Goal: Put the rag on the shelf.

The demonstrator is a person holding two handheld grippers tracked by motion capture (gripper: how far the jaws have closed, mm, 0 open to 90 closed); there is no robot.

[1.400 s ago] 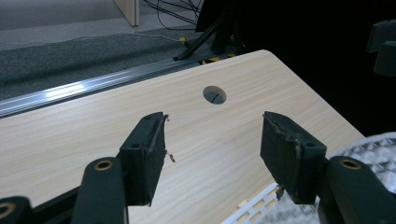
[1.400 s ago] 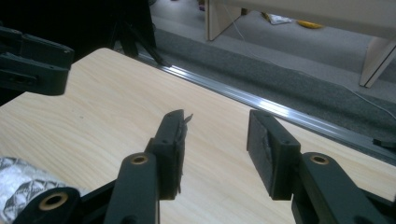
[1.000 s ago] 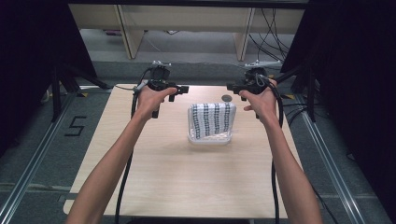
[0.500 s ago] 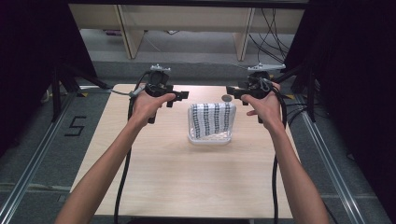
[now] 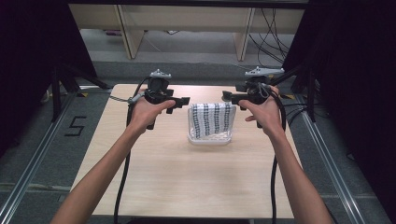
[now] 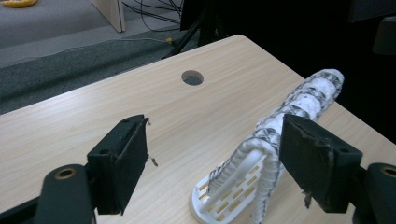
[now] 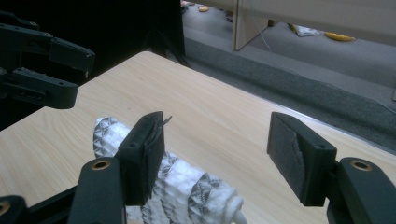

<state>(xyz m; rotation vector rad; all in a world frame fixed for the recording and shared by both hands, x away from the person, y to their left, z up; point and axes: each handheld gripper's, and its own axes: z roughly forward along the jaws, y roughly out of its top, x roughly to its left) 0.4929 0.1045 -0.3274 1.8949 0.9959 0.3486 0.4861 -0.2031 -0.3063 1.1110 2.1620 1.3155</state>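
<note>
High view: white slatted plastic basket draped with a black-and-white patterned cloth sits mid-table, between left gripper and right gripper.
Left gripper view: jaws wide, empty; cloth edge beside one jaw.
Right gripper view: jaws wide, empty. Judgement: grip opposite cloth corners squarely, lift together.

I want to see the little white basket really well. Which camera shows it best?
The left gripper view: the basket shows its slotted white side close up, under the patterned cloth. The high view shows the whole basket, but small. The right gripper view shows mostly the cloth, hardly any basket.
</note>
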